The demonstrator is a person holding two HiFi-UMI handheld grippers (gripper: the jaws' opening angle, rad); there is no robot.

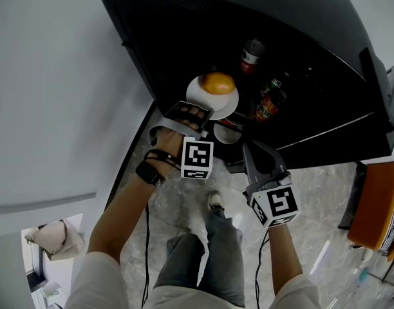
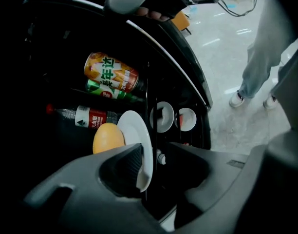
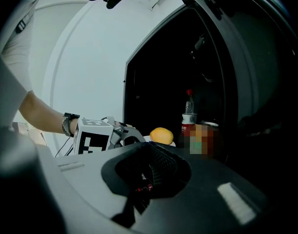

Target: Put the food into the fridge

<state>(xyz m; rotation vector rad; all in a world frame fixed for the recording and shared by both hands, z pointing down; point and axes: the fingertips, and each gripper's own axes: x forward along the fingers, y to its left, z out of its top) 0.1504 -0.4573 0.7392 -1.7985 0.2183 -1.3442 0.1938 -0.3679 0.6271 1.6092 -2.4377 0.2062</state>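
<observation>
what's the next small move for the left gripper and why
Probably draw the left gripper straight back off the white plate: its jaws stand apart around the rim, and the plate with the orange already sits inside the fridge.

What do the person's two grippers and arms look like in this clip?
The left gripper and the right gripper are both dark grey moulded plastic, with ribbed black pads on the fingers. Each carries a white marker cube printed with black squares, and each trails a thin black cable. The person wears pale short sleeves and a black wristband on the left wrist.
</observation>
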